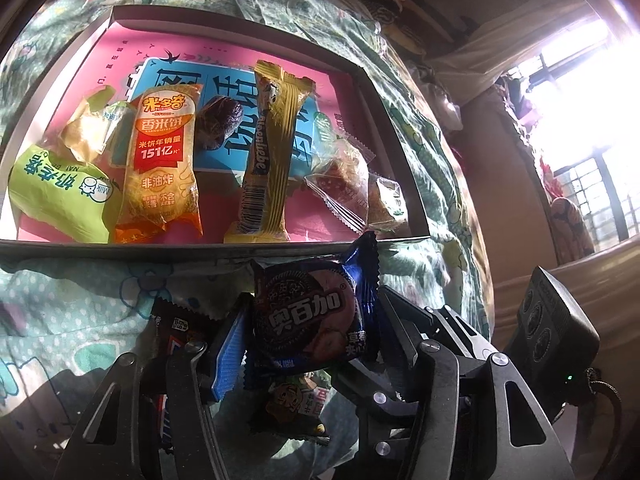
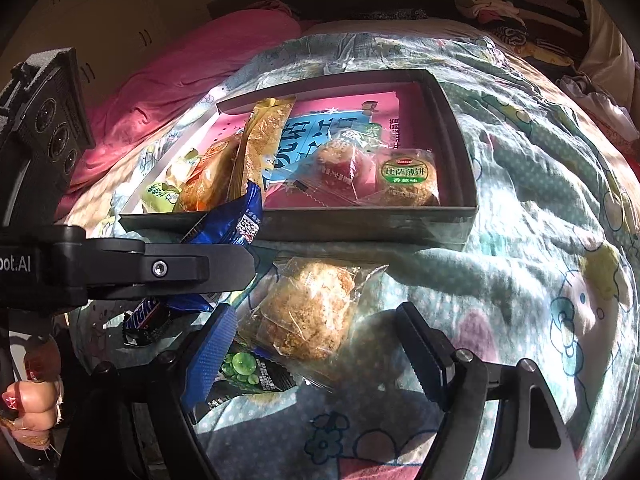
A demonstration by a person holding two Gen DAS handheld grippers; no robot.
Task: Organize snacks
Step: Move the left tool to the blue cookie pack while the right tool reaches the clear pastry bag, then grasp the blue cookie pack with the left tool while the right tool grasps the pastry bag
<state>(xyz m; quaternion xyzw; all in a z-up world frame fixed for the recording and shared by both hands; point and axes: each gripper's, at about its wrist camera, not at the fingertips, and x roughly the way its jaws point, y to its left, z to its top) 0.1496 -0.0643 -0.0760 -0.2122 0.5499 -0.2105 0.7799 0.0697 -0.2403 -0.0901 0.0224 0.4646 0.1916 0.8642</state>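
Strong sunlight is coming through a barred window (image 1: 592, 184); a cartoon-printed quilt (image 2: 540, 240) is covering the bed; a pink blanket (image 2: 172, 76) is lying behind.

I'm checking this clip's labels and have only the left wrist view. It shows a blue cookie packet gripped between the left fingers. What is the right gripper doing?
Observer: The right gripper is open over a clear-wrapped crumbly pastry that lies on the quilt. Its pads are not pressing the pastry.
Operator: Is anything else loose beside it?
Observer: A green pea packet lies partly under that gripper's left finger.
Operator: I can't make out the wrapped thing in the near right corner of the box.
Observer: In the right wrist view, the item in that corner of the box is a round biscuit with a green label, in clear wrap.
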